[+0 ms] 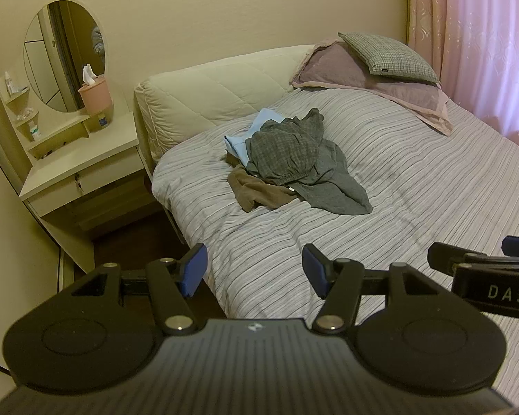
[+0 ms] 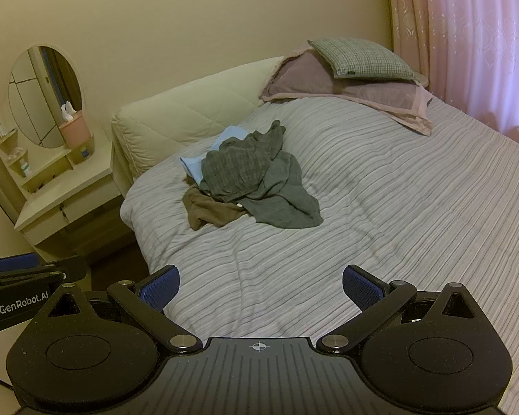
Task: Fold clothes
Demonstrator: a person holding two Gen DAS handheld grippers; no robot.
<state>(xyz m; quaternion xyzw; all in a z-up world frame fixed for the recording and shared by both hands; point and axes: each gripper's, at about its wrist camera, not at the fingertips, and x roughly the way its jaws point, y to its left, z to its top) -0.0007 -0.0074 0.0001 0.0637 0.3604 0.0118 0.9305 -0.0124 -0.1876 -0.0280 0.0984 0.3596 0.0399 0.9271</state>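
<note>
Readable text: "DAS", cut off at frame edge, white on black body of right gripper (image 1: 484,269). "GenRobot.AI", white on black side of left gripper (image 2: 20,269). Nothing else legible.

clothes pile (image 1: 294,159): soft matt cloth | bedspread (image 1: 415,207): ribbed cloth

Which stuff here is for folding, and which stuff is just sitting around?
For folding: checked grey garment, plain grey garment, brown garment, light blue garment, all in one heap on the bed.

Just sitting around: pillows, mirror, pink tissue box, curtain.
</note>
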